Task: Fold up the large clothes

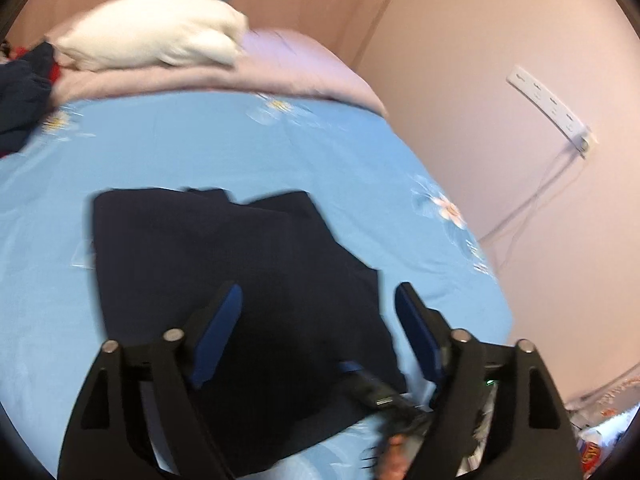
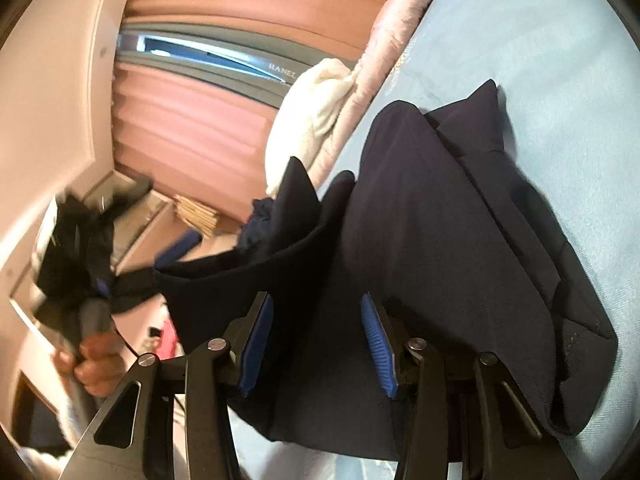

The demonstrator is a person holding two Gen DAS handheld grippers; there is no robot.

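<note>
A dark navy garment (image 1: 224,264) lies partly folded on the light blue bed sheet (image 1: 200,144). My left gripper (image 1: 318,300) hangs open just above the garment's near right part, with nothing between its blue pads. In the right wrist view the same garment (image 2: 440,220) fills the middle, one edge lifted toward the left. My right gripper (image 2: 316,308) is open right over the cloth, its jaws spread either side of a fold. The left gripper (image 2: 176,248) shows blurred at the left, held by a hand (image 2: 96,364).
A white pillow (image 1: 160,32) and a pink quilt (image 1: 280,68) lie at the bed's far end. More dark and red clothes (image 1: 24,92) are piled at the far left. A pink wall with a power strip (image 1: 552,112) stands close on the right.
</note>
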